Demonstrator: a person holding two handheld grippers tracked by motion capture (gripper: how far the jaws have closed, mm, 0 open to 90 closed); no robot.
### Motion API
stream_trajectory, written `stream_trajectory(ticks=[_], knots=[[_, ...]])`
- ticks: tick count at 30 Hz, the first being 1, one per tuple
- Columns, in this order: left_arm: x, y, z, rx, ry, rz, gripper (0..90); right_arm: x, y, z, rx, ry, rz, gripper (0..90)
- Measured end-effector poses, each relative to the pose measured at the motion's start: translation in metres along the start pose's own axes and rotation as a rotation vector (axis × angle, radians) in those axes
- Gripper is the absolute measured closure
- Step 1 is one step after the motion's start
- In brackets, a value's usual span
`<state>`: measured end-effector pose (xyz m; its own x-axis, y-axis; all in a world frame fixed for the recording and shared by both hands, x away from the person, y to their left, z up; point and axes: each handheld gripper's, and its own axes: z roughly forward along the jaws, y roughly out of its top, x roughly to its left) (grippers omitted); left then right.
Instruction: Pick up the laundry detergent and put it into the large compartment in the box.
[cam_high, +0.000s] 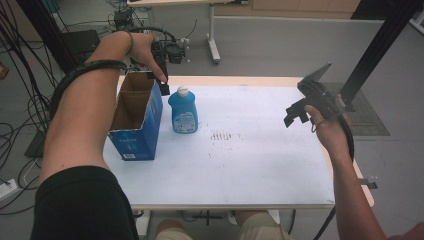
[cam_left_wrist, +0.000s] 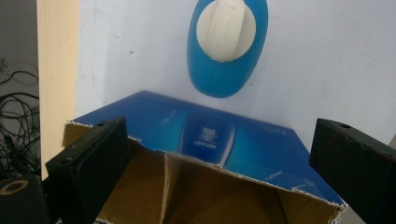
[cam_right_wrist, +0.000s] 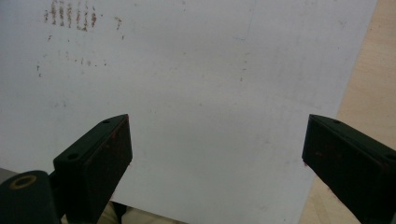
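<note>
Left gripper (jaws apart) above open blue box, beside bottle; right gripper likewise agape.

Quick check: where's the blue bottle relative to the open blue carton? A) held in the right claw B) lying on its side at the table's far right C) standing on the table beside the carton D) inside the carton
C: the blue bottle stands upright on the white table just beside the open carton, white cap up, and the right claw is empty.
</note>
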<state>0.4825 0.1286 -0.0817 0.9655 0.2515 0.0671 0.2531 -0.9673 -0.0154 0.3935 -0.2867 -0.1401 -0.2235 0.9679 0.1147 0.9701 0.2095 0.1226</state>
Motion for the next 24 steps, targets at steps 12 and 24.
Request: stream_trajectory(ticks=[12,24], knots=[[-0.0009,-0.0006,-0.0001,-0.004,-0.002,0.0,5.7,0.001,-0.0015,-0.0021,-0.004,-0.004,0.003,8.2],[-0.001,0.0006,0.0029,-0.007,-0.007,0.006,5.7,0.0011,-0.0028,-0.0031,-0.003,-0.004,0.003,8.2]])
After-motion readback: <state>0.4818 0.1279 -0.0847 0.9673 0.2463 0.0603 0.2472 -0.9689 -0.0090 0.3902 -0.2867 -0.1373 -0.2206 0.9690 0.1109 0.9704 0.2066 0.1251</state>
